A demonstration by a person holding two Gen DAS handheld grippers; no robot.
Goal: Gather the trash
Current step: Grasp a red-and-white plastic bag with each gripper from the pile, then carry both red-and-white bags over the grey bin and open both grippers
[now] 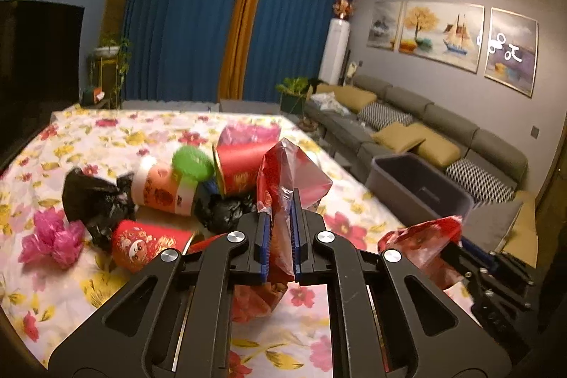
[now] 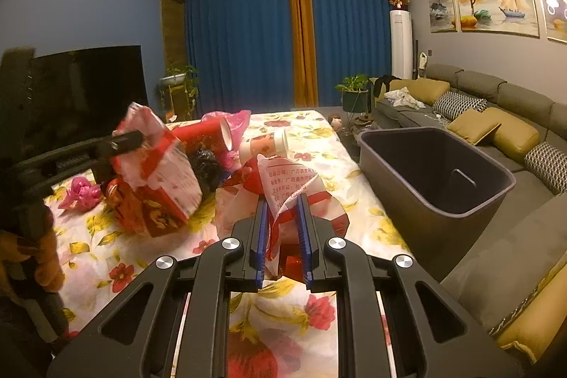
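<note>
My left gripper (image 1: pixel 280 201) is shut on a red plastic bag (image 1: pixel 294 176), held above the floral table; the bag also shows in the right wrist view (image 2: pixel 156 172). My right gripper (image 2: pixel 281 204) is shut on a red-and-white printed plastic bag (image 2: pixel 287 179), which also shows at the right of the left wrist view (image 1: pixel 421 243). A grey trash bin (image 2: pixel 436 172) stands open beside the table's right edge. Behind the grippers lies a pile: red paper cups (image 1: pixel 241 165), a white-rimmed cup (image 1: pixel 163 190), black bags (image 1: pixel 92 201), a green wad (image 1: pixel 193 162), a pink wad (image 1: pixel 49 243).
The table has a floral cloth (image 1: pixel 106 137). A grey sofa with cushions (image 2: pixel 496 108) runs along the right wall behind the bin. A dark TV (image 2: pixel 81 87) stands at the left. Blue curtains and potted plants (image 2: pixel 354 91) are at the back.
</note>
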